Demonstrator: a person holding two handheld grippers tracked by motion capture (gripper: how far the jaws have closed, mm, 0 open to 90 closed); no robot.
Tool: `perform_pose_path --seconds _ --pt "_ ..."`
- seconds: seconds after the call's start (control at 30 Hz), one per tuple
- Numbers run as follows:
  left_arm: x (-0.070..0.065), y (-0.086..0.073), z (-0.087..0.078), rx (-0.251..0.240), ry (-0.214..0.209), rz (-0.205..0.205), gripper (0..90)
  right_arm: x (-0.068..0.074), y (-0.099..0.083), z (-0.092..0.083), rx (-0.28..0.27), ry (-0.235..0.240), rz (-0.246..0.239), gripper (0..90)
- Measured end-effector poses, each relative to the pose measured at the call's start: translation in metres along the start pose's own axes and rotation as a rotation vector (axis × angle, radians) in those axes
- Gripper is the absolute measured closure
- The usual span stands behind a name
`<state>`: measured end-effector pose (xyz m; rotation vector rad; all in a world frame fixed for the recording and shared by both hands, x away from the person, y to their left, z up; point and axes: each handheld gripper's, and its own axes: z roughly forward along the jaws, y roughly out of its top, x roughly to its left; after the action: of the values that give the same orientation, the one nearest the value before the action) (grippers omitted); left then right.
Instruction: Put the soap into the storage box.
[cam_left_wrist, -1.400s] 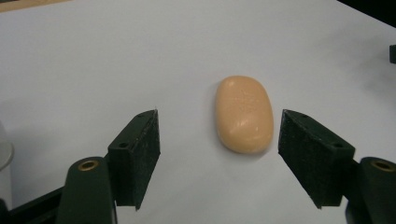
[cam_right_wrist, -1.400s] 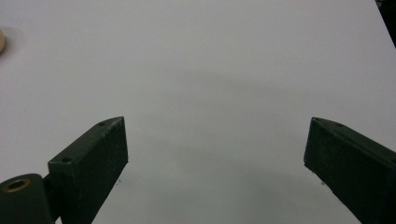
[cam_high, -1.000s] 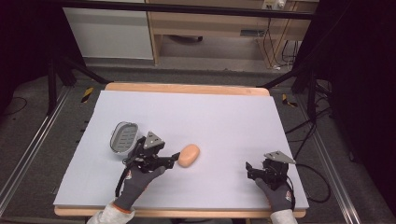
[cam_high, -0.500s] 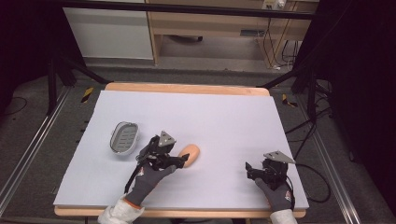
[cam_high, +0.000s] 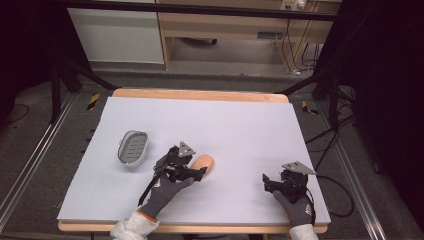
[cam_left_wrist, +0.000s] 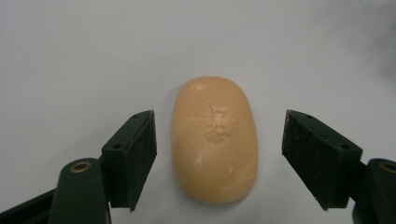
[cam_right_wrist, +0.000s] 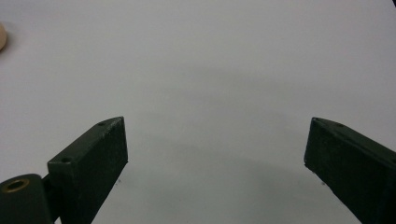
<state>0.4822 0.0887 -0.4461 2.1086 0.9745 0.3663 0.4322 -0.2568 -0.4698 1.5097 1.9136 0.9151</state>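
An orange oval bar of soap (cam_high: 203, 162) lies flat on the white table (cam_high: 240, 125), left of centre near the front. In the left gripper view the soap (cam_left_wrist: 215, 138) sits between my left gripper's (cam_left_wrist: 218, 161) two open jaws, with a gap on each side. From above, the left gripper (cam_high: 196, 170) is right against the soap's near-left end. A grey oval soap dish (cam_high: 133, 147) with a ribbed inside rests to the left of that gripper. My right gripper (cam_high: 269, 181) rests open at the front right, with bare table between its jaws (cam_right_wrist: 215, 158).
A sliver of the soap (cam_right_wrist: 2, 37) shows at the far left edge of the right gripper view. The table's wooden rim (cam_high: 200, 95) runs along the back. Cables (cam_high: 330, 145) trail off the right side, and dark stands and a cabinet stand beyond the table.
My left gripper has moved right and forward from beside the soap dish until its open jaws straddle the soap. The right gripper has stayed put.
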Motion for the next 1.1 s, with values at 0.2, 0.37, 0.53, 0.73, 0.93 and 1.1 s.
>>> perform_pose_path --seconds 0.2,0.37,0.53,0.73,0.93,1.1 --pt "-0.001 0.001 0.009 0.035 0.01 0.018 24.8 0.0 0.0 0.0 0.002 0.004 0.001 6.3" --pt "-0.002 0.001 0.017 0.053 0.013 0.023 24.8 0.0 0.0 0.001 0.006 0.006 0.002 6.3" --pt "-0.002 0.0 0.024 0.076 0.019 0.026 24.9 0.0 0.0 0.001 0.009 0.008 0.003 6.3" --pt "-0.002 -0.001 0.03 0.087 0.028 0.025 25.9 0.0 0.0 0.002 0.014 0.01 -0.004 6.3" --pt "-0.002 -0.003 0.036 0.107 0.026 0.024 27.7 0.0 0.0 0.002 0.015 0.015 -0.005 6.3" --pt "-0.002 -0.004 0.039 0.118 0.022 0.022 29.5 0.001 0.0 0.002 0.018 0.016 -0.003 6.2"
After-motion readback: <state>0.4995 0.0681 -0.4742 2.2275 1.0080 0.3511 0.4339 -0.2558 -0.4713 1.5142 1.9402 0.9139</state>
